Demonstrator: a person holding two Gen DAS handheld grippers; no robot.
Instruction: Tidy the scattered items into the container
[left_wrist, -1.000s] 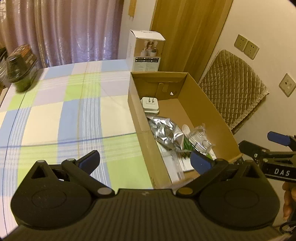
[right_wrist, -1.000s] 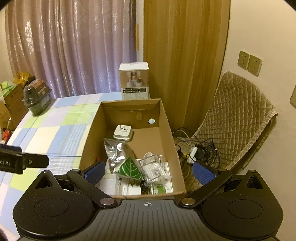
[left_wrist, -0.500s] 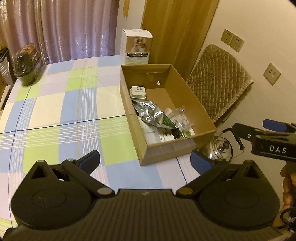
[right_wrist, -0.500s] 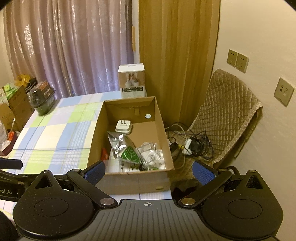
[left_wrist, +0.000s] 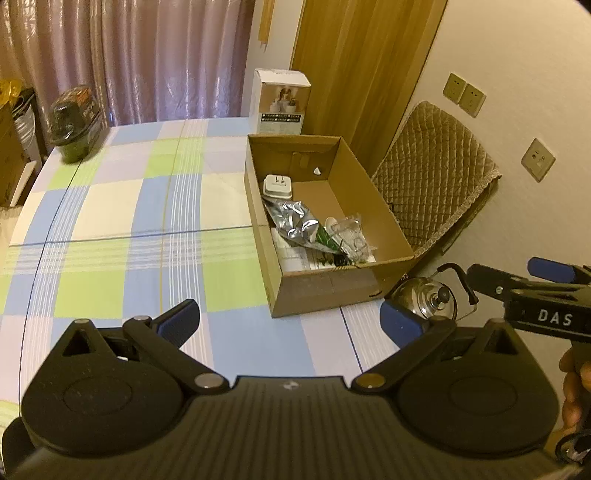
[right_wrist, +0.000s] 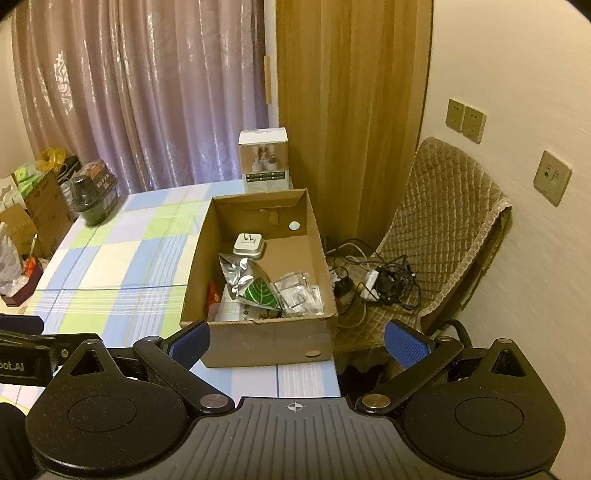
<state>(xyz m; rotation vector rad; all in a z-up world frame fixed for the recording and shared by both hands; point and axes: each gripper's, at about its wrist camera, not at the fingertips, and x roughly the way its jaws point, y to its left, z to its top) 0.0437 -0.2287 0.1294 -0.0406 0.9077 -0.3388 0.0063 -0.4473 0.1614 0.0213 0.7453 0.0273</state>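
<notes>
The left gripper hangs above the checked tablecloth with its blue-padded fingers spread wide and nothing between them. Ahead of them and slightly toward the right finger sits the cardboard box, resting on the cloth at the table's right edge. Just beyond the right fingertip, past the table edge, a shiny metal kettle shows.

The right gripper is likewise wide apart and empty, its fingers framing the near wall of the same box. Inside, nearest the fingers, lie papers, a clear plastic packet and a silver foil pouch with a green leaf print; farther back rests a white plug adapter. No loose items show on the cloth around the box.

Beyond the box stands a white product carton, with curtains behind. Off past the left finger, at the far corner of the table, sits a dark lidded container. Past the right finger, a quilted chair holds a tangle of cables.
</notes>
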